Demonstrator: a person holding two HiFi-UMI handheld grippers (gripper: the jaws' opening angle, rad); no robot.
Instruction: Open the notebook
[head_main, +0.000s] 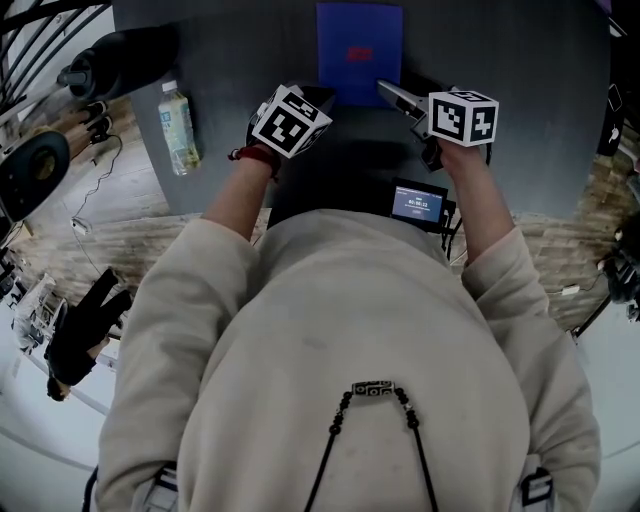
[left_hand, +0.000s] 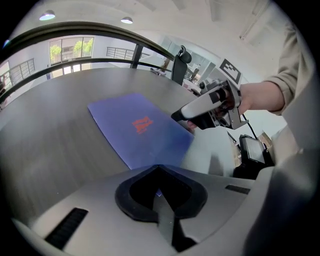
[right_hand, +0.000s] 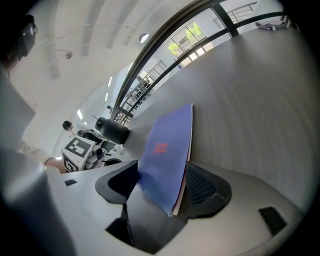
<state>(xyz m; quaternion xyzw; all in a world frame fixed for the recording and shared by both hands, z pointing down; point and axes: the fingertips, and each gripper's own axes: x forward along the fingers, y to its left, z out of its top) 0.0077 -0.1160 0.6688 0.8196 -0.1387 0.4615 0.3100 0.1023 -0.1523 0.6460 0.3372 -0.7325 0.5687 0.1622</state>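
The notebook (head_main: 360, 45) is found closed and flat on the dark desk (head_main: 520, 60), blue cover up, just beyond the two claws. The right claw (right_hand: 161, 184) is spread as wide as it goes, with the notebook's near right corner between the jaws but not clamped; a gap is seen beside the cover. The left claw (left_hand: 159, 169) is drawn together at the near left corner, and a sliver of blue is seen in its slot, so that corner seems to be pinched, though the view is too tight for certainty. Risks are noted: if the right claw is closed where it stands, the full thickness may be taken instead of the cover alone, and the whole book would be lifted unopened. If cover and pages are both pinned by the left claw, the cover could be creased when raised. On the smooth desk the book could also be pushed away. A red mark (head_main: 358, 52) is printed on the cover, too small to be read. Print on the bottle (head_main: 178, 125) label and the small screen (head_main: 418, 205) cannot be read either.
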